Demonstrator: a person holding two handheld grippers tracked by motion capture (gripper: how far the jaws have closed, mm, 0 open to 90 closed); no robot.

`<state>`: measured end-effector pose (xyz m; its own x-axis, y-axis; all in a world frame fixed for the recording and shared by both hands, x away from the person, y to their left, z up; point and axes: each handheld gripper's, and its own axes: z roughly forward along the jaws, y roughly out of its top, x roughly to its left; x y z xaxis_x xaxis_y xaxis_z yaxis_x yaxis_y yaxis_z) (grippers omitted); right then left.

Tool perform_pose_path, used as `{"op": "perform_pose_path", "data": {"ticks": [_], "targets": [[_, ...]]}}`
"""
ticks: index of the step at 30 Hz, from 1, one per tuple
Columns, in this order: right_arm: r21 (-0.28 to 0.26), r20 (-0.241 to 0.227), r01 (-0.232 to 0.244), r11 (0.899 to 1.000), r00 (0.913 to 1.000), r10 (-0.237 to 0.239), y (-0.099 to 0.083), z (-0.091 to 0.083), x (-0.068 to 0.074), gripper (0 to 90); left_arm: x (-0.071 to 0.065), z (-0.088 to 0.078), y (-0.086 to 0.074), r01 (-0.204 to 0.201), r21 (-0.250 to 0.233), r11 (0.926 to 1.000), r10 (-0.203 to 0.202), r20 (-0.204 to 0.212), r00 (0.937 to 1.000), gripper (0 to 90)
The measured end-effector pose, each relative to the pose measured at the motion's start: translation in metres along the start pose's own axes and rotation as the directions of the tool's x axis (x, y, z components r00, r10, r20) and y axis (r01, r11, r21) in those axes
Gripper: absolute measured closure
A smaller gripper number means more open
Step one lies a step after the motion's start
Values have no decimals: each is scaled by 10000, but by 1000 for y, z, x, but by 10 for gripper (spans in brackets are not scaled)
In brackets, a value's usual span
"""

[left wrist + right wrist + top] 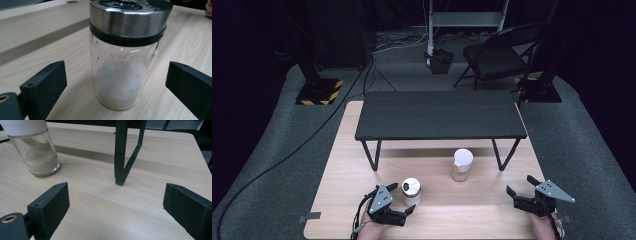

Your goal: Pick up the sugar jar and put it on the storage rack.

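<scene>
Standing upright on the light wooden table (342, 165), low in the frame and left of centre in the high view, the clear glass jar with a steel lid and a black band (411, 191) holds white grains in its lower half. The left gripper (401, 198) sits just beside it at the lower left, its black fingers (45, 87) spread wide to either side of the jar (120, 65), near the glass but not touching it.

At the lower right, well apart from both jars, the right gripper (520, 185) rests with its fingers (50, 206) wide and holding nothing. A second clear glass jar with a white cap and pale powder (461, 164) stands near the middle, just in front of the low black bench with thin metal legs (439, 115). One such leg (121, 157) stands between the right gripper's fingers, farther off.
</scene>
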<state>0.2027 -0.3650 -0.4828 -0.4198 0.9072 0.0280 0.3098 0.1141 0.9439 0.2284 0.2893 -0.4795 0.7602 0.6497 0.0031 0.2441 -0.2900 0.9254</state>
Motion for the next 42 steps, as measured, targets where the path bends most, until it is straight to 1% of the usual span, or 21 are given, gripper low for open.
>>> {"op": "perform_pose_path", "data": {"ticks": [7, 9, 11, 14, 16, 19, 21, 23, 31, 32, 33, 39, 42], "targets": [[21, -23, 3, 10000, 10000, -2, 0, 0, 0, 62, -4, 9, 6, -56, 197, 9998, 56, 22, 10000, 61], [24, -21, 1, 10000, 10000, -1, 0, 0, 0, 62, -7, 12, 10, -74, 337, 9994, 76, -51, 10000, 76], [22, -22, -5, 10000, 10000, 5, 0, 0, 0, 62, -10, 15, 12, -66, 414, 9991, 74, -214, 9997, 92], [8, -15, -30, 10000, 10000, 30, 0, 0, 0, 62, -13, 18, 14, -22, 480, 9988, 43, -436, 9990, 143], [11, -21, -26, 10000, 10000, 26, 0, 0, 0, 62, -13, 20, 15, -34, 477, 9989, 55, -439, 9990, 175], [18, -25, -20, 10000, 10000, 20, 0, 0, 0, 62, -15, 23, 17, -166, 571, 9982, 194, -477, 9987, 235], [11, -18, -27, 10000, 10000, 27, 0, 0, 0, 62, -15, 23, 17, -278, 533, 9982, 300, -391, 9988, 279], [18, -18, -22, 10000, 10000, 23, 0, 0, 0, 62, -16, 24, 17, -265, 490, 9984, 285, -404, 9988, 300], [12, -5, -23, 10000, 10000, 23, 0, 0, 1, 62, -14, 23, 15, 44, 382, 9993, -33, -296, 9996, 309], [9, -2, -30, 10000, 10000, 30, 0, 0, 1, 62, -13, 22, 14, 130, 243, 9996, -124, -227, 9997, 309], [3, -3, -28, 10000, 10000, 28, 0, 0, 0, 62, -13, 21, 13, 136, 164, 9998, -132, -218, 9997, 310], [5, -5, -26, 10000, 10000, 26, 0, 0, 0, 62, -12, 14, 13, 365, -210, 9991, -369, -211, 9991, 310], [8, -5, -28, 10000, 10000, 28, 0, 0, 1, 62, -12, 11, 16, 293, -187, 9994, -298, -281, 9992, 310]]}}
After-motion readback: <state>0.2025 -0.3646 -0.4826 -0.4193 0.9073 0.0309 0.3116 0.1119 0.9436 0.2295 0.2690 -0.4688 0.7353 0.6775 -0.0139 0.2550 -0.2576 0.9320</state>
